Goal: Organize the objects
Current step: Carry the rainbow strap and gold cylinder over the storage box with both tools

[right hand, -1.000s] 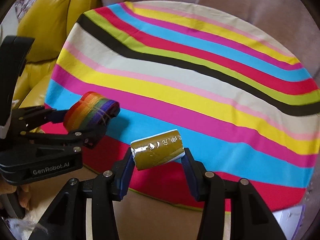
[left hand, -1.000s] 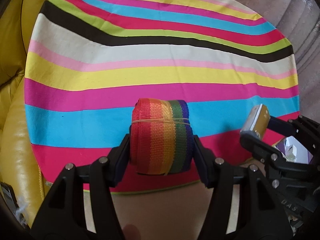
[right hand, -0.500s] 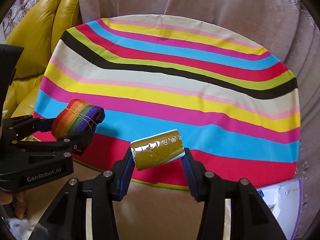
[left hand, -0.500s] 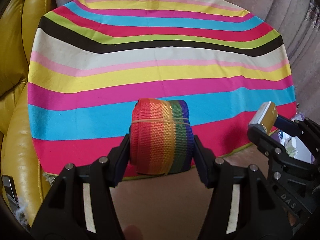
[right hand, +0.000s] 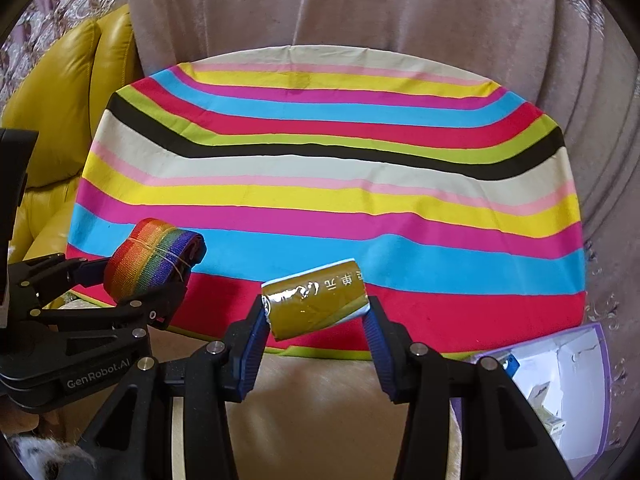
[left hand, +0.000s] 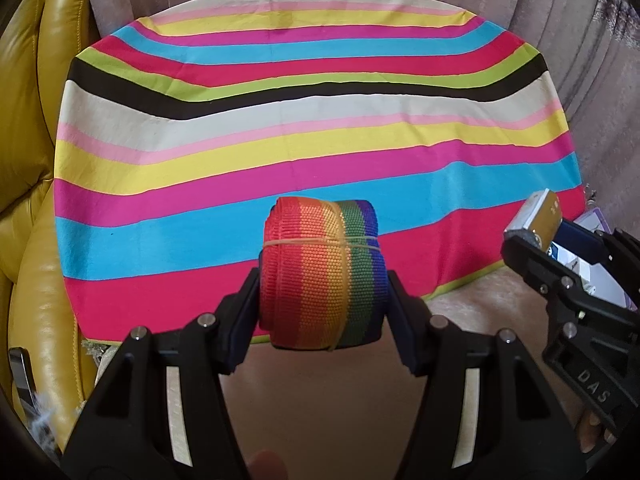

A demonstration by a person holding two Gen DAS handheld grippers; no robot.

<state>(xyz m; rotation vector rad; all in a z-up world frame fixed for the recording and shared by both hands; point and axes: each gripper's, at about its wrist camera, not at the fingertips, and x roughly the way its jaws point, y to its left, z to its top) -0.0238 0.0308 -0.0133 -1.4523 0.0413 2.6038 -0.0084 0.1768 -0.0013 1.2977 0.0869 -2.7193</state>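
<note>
Striped cloth (left hand: 312, 148) receded, yellow armchair (left hand: 28, 152) left, beige upholstery (right hand: 360, 12) behind

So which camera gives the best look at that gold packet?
The right wrist view: the gold packet sits centred, clamped in the right hand-held gripper, its printed side showing. The left wrist view catches only one end near the right edge.

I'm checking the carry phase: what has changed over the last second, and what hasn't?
Both grippers pulled back from the striped multicolour cloth, so more of it and the beige curtain behind shows. Unchanged: left gripper clamps the rainbow webbing roll; right gripper clamps the gold foil-wrapped roll.
</note>
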